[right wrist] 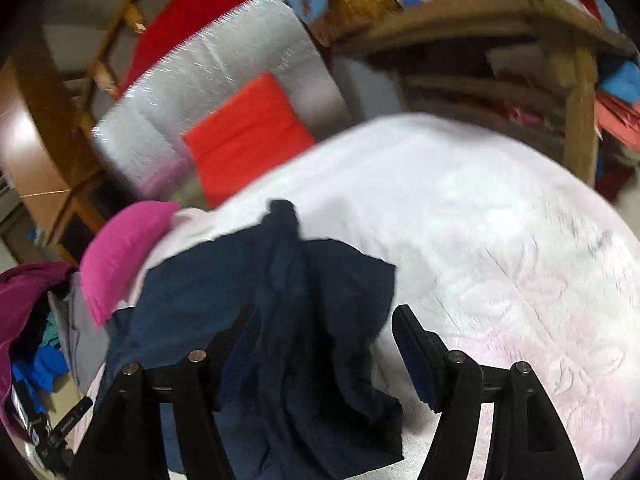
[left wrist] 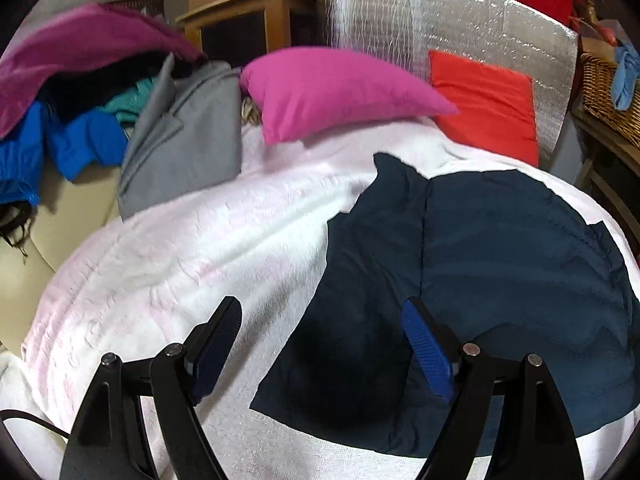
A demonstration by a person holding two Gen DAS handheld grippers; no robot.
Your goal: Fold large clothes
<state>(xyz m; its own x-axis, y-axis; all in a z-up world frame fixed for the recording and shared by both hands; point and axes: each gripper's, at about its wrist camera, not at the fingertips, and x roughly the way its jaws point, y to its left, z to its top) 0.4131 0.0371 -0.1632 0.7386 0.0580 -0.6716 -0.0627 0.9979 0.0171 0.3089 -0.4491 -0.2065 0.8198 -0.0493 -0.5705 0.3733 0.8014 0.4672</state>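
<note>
A dark navy garment point(left wrist: 500, 280) lies spread on a white and pale pink bed cover point(left wrist: 180, 264). My left gripper point(left wrist: 320, 320) is open and empty, above the garment's left edge. In the right wrist view the same garment point(right wrist: 280, 300) lies rumpled on the cover point(right wrist: 500, 240). My right gripper point(right wrist: 324, 324) is open above it, the cloth showing between and below its fingers. The view is blurred, so I cannot tell whether a finger touches the cloth.
A pink pillow point(left wrist: 332, 88) and a red cushion point(left wrist: 484, 104) lie at the bed's head against a silver foil panel point(left wrist: 460, 24). A grey garment point(left wrist: 188, 136) and a pile of blue and magenta clothes point(left wrist: 72, 92) sit at left. A wooden shelf point(right wrist: 520, 32) stands at right.
</note>
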